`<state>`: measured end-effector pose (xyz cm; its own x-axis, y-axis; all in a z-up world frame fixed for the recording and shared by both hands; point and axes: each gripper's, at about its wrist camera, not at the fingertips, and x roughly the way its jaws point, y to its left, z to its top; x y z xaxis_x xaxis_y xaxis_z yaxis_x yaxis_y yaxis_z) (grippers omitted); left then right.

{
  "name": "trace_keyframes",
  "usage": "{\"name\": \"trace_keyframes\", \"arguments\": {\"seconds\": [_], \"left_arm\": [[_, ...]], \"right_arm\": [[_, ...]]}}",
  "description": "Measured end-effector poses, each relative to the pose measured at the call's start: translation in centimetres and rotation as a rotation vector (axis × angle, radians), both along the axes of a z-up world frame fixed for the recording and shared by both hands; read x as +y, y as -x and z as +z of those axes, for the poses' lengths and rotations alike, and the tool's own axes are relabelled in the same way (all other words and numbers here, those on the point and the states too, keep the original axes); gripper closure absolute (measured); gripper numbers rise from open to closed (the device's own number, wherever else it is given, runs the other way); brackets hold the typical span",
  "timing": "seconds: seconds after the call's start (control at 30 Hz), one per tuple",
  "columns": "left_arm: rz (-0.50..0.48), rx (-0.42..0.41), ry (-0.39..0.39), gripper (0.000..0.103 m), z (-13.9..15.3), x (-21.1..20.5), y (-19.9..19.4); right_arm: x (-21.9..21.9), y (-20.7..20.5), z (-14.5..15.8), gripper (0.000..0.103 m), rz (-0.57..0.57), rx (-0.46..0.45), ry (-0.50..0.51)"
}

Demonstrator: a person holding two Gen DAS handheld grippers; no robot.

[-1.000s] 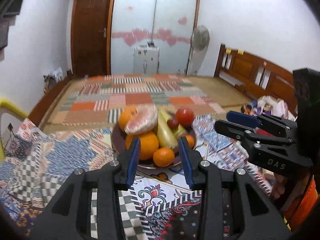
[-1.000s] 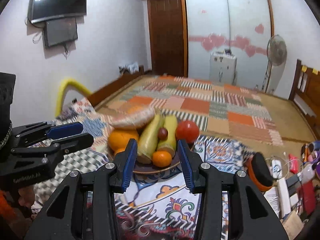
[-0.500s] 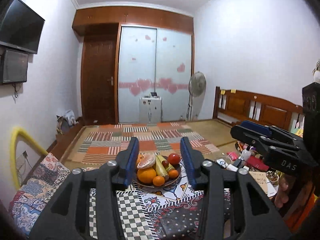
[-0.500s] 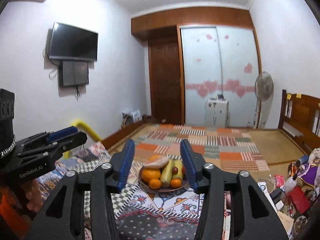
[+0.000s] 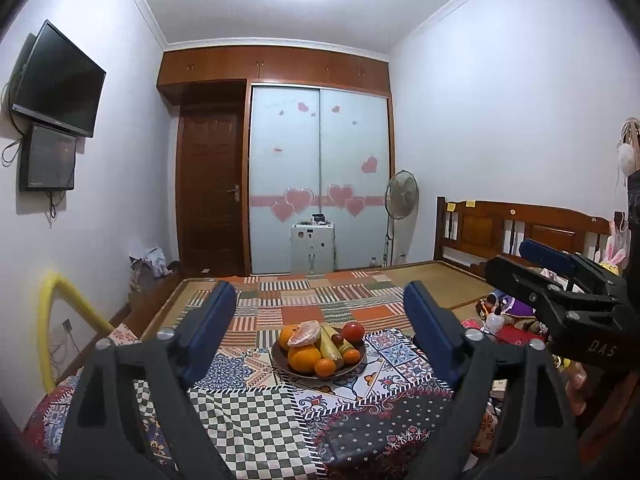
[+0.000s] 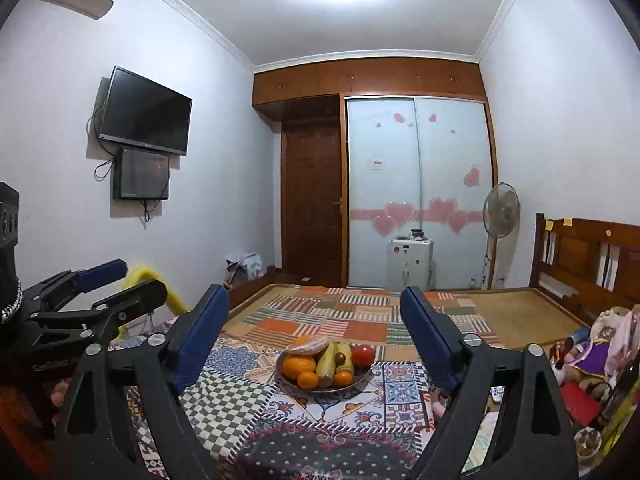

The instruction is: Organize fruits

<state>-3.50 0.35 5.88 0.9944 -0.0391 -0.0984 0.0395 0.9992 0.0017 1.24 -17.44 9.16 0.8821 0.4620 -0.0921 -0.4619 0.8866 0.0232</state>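
Observation:
A dark bowl (image 5: pixel 356 365) on the patterned tablecloth holds oranges (image 5: pixel 304 358), yellow bananas (image 5: pixel 330 346), a red tomato (image 5: pixel 353 331), a small dark fruit and a wrapped pinkish fruit (image 5: pixel 305 328). The bowl also shows in the right wrist view (image 6: pixel 360 378). My left gripper (image 5: pixel 320 320) is open and empty, held well back from the bowl. My right gripper (image 6: pixel 314 316) is open and empty, also well back. Each gripper shows in the other's view, the right gripper (image 5: pixel 536 264) at the right edge and the left gripper (image 6: pixel 116 284) at the left edge.
The patchwork tablecloth (image 5: pixel 248 412) covers the table. A clutter of small items (image 6: pixel 588 364) lies at the table's right side. Beyond are a patterned floor mat (image 5: pixel 312 304), a wooden bed frame (image 5: pixel 520 232), a standing fan (image 5: pixel 401 200), a wardrobe and a wall television (image 6: pixel 144 112).
Both grippers have pulled back and up from the bowl, which looks much smaller now. Both sets of jaws have opened wider.

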Motion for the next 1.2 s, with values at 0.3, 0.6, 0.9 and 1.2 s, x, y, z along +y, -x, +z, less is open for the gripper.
{"name": "trace_keyframes", "arguments": {"seconds": [0.3, 0.6, 0.9, 1.2], "left_arm": [[0.012, -0.008, -0.007, 0.003, -0.5, 0.0, 0.7], [0.017, -0.006, 0.013, 0.001, -0.7, 0.3, 0.9], [0.016, -0.006, 0.01, 0.0, -0.7, 0.1, 0.9], [0.014, -0.005, 0.009, 0.0, -0.8, 0.1, 0.9]], "right_arm": [[-0.3, 1.1, -0.7, 0.0, -0.031, -0.02, 0.006], [-0.3, 1.6, -0.9, 0.0, -0.031, -0.02, 0.009], [-0.4, 1.7, -0.7, 0.0, -0.028, -0.021, -0.001], [-0.7, 1.9, -0.5, 0.0, -0.029, -0.021, -0.013]]}}
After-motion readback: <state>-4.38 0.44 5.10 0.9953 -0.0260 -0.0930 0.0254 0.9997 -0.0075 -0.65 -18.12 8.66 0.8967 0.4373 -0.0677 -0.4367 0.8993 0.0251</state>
